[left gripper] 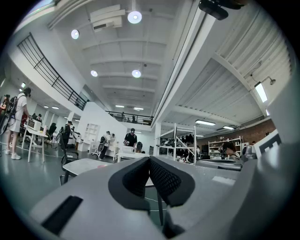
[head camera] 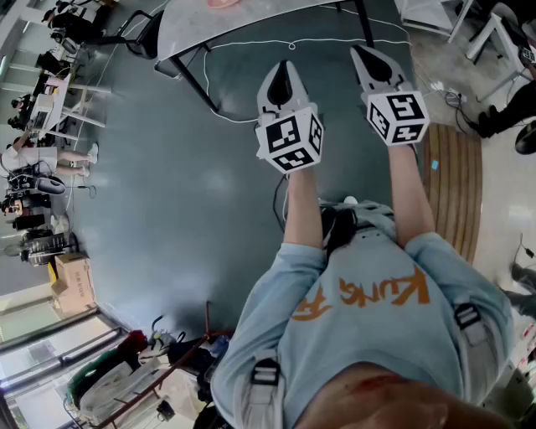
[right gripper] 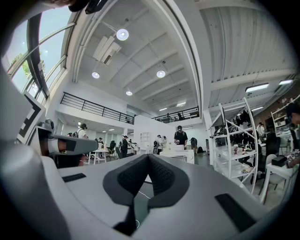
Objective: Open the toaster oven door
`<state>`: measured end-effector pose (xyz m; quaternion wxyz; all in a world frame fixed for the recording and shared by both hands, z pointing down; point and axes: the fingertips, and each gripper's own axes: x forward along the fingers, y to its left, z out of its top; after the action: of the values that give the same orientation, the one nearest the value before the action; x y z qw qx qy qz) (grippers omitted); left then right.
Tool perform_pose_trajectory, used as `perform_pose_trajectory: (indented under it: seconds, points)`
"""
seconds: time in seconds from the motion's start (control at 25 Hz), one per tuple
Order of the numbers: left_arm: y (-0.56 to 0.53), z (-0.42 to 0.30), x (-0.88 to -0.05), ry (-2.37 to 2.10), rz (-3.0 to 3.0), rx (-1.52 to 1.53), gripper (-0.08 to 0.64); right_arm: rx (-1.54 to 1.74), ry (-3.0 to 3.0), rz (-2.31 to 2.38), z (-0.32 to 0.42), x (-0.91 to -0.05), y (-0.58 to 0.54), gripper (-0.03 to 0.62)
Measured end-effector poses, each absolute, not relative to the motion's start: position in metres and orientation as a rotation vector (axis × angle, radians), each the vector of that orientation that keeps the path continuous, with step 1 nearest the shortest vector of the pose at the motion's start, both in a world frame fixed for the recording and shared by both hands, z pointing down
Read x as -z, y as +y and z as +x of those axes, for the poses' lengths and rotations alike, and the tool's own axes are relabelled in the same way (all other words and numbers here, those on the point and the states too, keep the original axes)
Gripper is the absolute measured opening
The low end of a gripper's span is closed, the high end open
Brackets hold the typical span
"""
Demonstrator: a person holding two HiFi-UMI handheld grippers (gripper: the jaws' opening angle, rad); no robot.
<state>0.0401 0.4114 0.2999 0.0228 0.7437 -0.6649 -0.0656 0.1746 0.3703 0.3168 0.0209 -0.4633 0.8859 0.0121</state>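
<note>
Left gripper (head camera: 283,71) and right gripper (head camera: 365,55) held out level, both fully closed and empty

They point side by side over the dark grey-green floor (head camera: 167,184) toward a pale, round-cornered worktop (head camera: 251,25) on black legs, each with its jaws pressed together on nothing. The toaster oven shows in no view.

"kung" on light-blue shirt (head camera: 335,339)

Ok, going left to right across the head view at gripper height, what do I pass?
white desks with people → left gripper → right gripper → wooden floor strip
</note>
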Motion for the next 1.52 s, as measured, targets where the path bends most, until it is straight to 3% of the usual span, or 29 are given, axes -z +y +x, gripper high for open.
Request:
perform_pose_trajectory:
  seconds: [0.88,1.52]
  points:
    - [0.372,0.059,-0.274,-2.069,2.339,0.192,0.002,-0.048,2.696,-1.409,0.207,-0.285,0.330,-0.002]
    - [0.254,0.060,-0.276,-1.968,2.436,0.174,0.002,-0.013,2.749,-1.457,0.220,-0.296,0.233,-0.002]
